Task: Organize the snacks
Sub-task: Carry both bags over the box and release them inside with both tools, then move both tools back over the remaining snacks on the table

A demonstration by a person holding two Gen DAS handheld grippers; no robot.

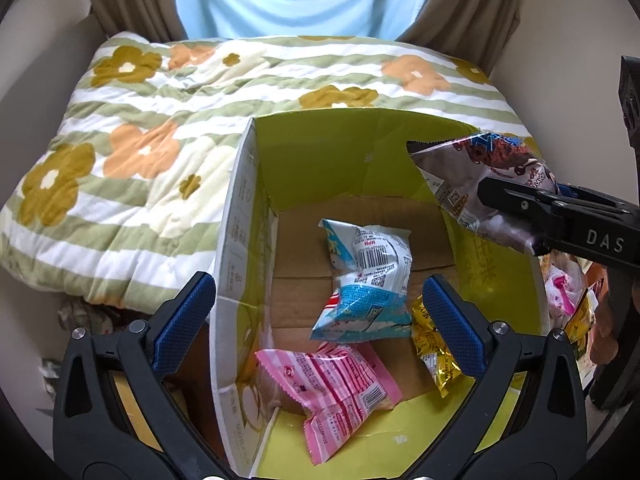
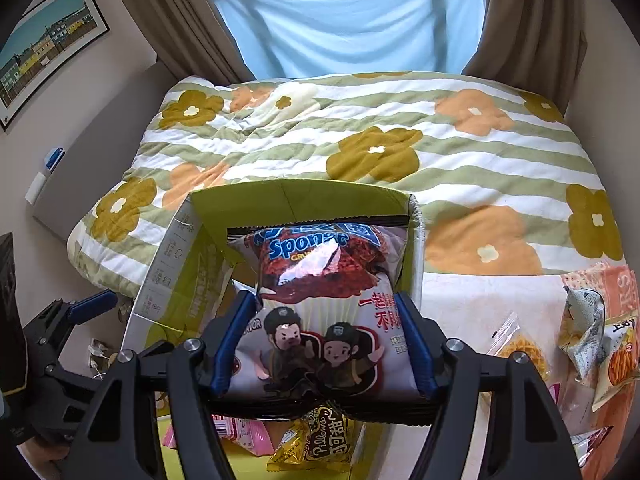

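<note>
An open cardboard box [image 1: 320,152] with green-yellow inner walls stands against the bed. On its bottom lie a blue-and-white packet [image 1: 368,280], a pink striped packet [image 1: 336,384] and a yellow foil packet [image 1: 436,352]. My left gripper [image 1: 318,320] hangs open over the box's near left corner, its blue pads clear of the blue-and-white packet that shows between them. My right gripper [image 2: 324,340] is shut on a brown-and-white Sponge Crunch bag [image 2: 320,312], held over the box [image 2: 304,200]. From the left wrist, that bag [image 1: 480,176] and the right gripper [image 1: 504,200] hang over the box's right wall.
A striped, flowered quilt [image 2: 360,128] covers the bed behind the box. Several loose snack packets [image 2: 592,340] and a clear bag [image 2: 520,344] lie on the white surface to the box's right. Brown curtains and a pale blue drape hang at the back.
</note>
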